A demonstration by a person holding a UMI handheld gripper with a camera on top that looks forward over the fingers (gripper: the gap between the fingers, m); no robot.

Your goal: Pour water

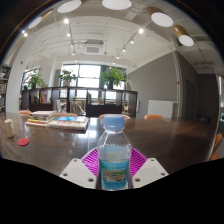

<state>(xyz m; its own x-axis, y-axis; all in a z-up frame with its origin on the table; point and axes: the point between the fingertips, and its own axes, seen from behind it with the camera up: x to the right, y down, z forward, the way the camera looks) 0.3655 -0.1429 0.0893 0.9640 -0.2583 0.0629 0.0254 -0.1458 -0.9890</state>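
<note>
The gripper [115, 172] pointed level and forward across the room from the bottom centre of the frame, its two white fingers reaching inward from lower left and lower right; between them stood a clear water bottle [115, 155], upright, blue-capped, with a blue and white label, and filling the lower middle of the frame; the magenta pads [93, 160] showed just at either side of the bottle's body, pressed against it, so the fingers were closed on the bottle and held it; the hand carrying the gripper was out of sight; below and behind the bottle ran a dark brown table [60, 140], spreading across the middle of the frame; on it, at the left, lay a stack of books [58, 121]; at the far left edge stood a small pale bottle [10, 128] with a red disc [22, 142] just beside it; potted plants [112, 76] stood before the bright windows in the upper middle; round ceiling lights [161, 19] curved across the top.
</note>
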